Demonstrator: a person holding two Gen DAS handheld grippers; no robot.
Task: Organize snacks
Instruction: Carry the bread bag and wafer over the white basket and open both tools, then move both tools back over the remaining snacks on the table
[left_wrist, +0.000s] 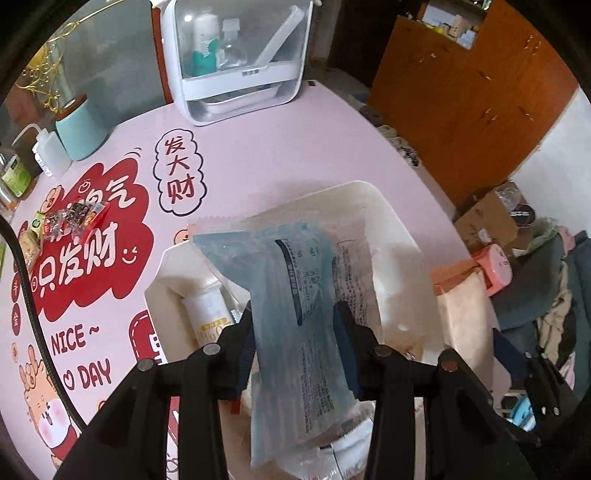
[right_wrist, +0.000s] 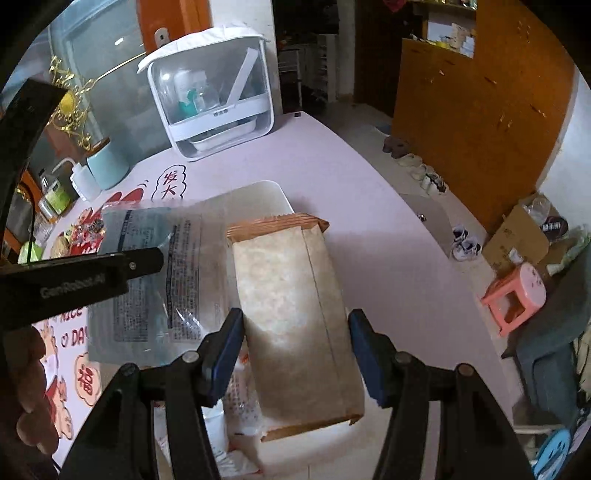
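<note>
Left tool (left_wrist: 295, 332): clamps blue packet (left_wrist: 295, 295) over bin (left_wrist: 388, 221).
Right tool (right_wrist: 295, 354): grips tan packet (right_wrist: 295, 314).
Risk: crowded bin — packets collide, spill.

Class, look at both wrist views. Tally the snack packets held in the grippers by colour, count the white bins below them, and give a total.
Blue translucent packet, held in the left gripper: 1
Tan paper packet, held in the right gripper: 1
White bin on the pink table: 1
Total: 3
</note>
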